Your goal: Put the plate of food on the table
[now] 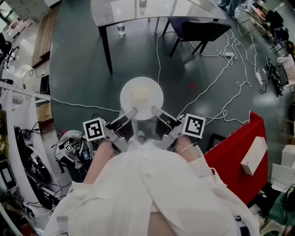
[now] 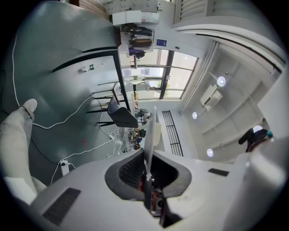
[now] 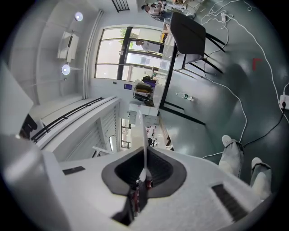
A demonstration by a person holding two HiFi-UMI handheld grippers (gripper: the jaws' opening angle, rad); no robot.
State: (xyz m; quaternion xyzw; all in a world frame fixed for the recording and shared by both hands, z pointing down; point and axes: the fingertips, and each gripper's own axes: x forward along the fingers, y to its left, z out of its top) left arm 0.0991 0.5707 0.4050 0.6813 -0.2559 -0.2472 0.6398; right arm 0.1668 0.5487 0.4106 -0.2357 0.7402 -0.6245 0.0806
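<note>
Plate (image 1: 141,97), pinched by its rim in my left hand-held gripper (image 1: 132,112) and right hand-held gripper (image 1: 155,110), may tip if one hand sinks.

Floor (image 1: 78,69) open ahead, up to the table (image 1: 115,11); its near edge is bare. Obstructions: leg (image 1: 107,48), bottle (image 1: 121,29) beneath, chair (image 1: 198,30) at right corner, cables (image 1: 229,54) right, clutter (image 1: 27,170) left.

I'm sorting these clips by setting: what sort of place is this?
Probably a lab or workshop room rather than a home: white cables trail loose across the grey floor, electronic gear is heaped along the left edge, and a plain table with a black chair stands ahead.
</note>
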